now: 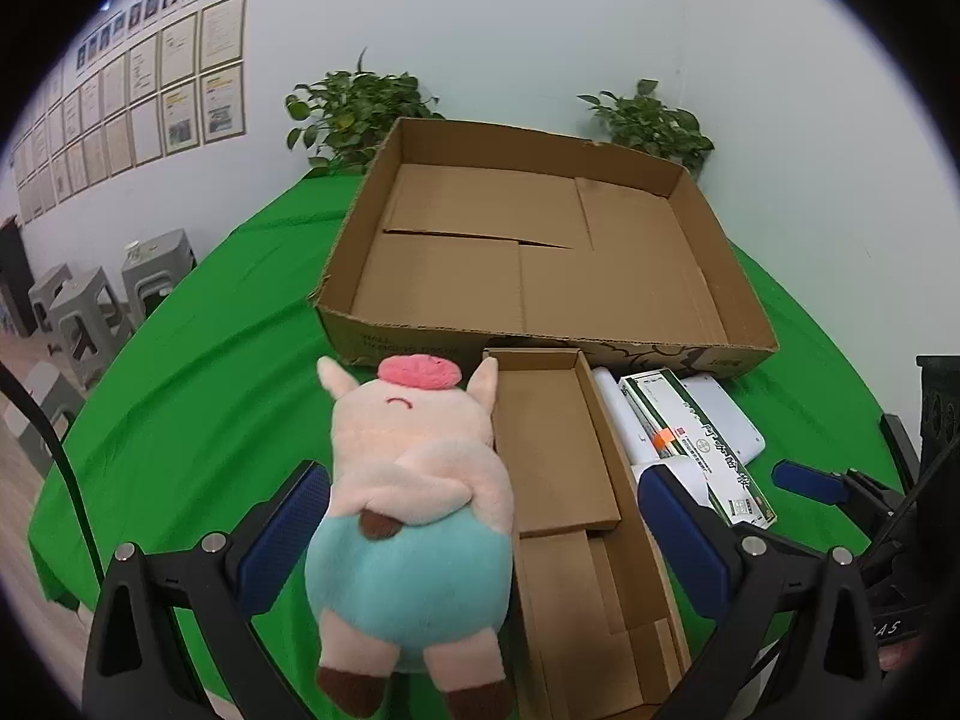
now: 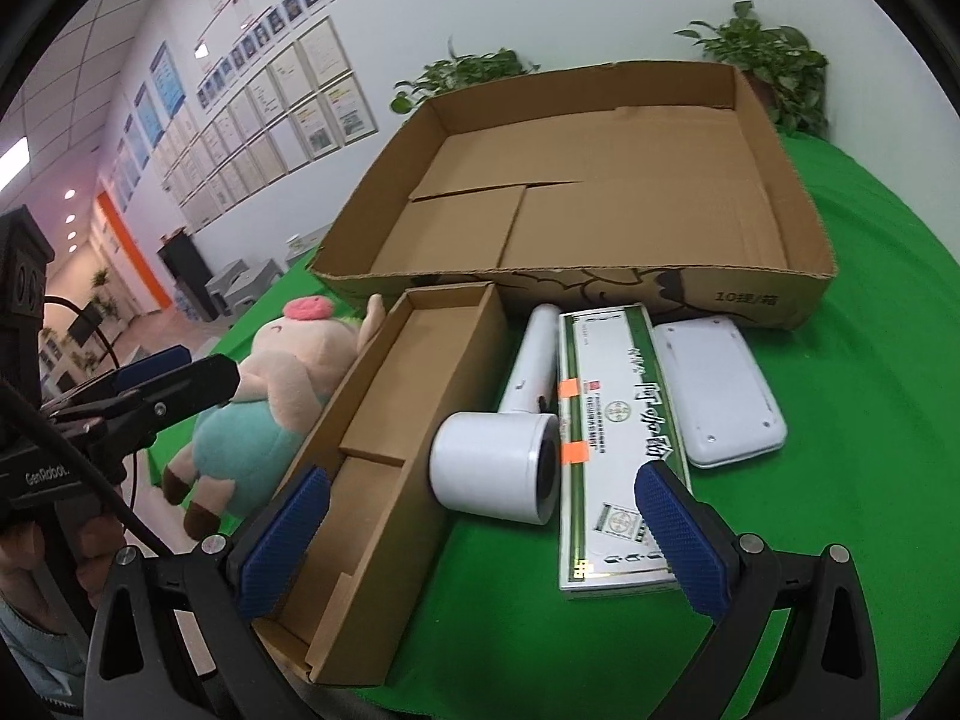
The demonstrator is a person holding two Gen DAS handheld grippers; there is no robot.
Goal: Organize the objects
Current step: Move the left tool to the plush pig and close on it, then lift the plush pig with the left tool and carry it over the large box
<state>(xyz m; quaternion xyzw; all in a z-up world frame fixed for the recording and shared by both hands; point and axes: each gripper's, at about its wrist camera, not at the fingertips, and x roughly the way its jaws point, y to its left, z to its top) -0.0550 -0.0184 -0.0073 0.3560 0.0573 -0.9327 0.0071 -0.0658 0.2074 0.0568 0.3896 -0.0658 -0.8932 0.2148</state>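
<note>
A plush pig (image 1: 414, 510) in teal trousers lies on the green table, against the left side of a small open cardboard box (image 1: 558, 456). My left gripper (image 1: 480, 516) is open, its jaws wide on either side of the pig and the small box. In the right wrist view the pig (image 2: 270, 402) lies left of the small box (image 2: 396, 450). A white hair dryer (image 2: 498, 462), a green-and-white carton (image 2: 612, 438) and a white flat case (image 2: 714, 390) lie right of it. My right gripper (image 2: 480, 516) is open above the dryer, touching nothing.
A large shallow cardboard tray (image 1: 744, 306) stands behind the objects, also shown in the right wrist view (image 2: 804, 222). Two potted plants (image 1: 354, 108) stand at the wall. Grey stools (image 1: 90, 312) stand left of the table. A green cloth (image 2: 870, 510) covers the table.
</note>
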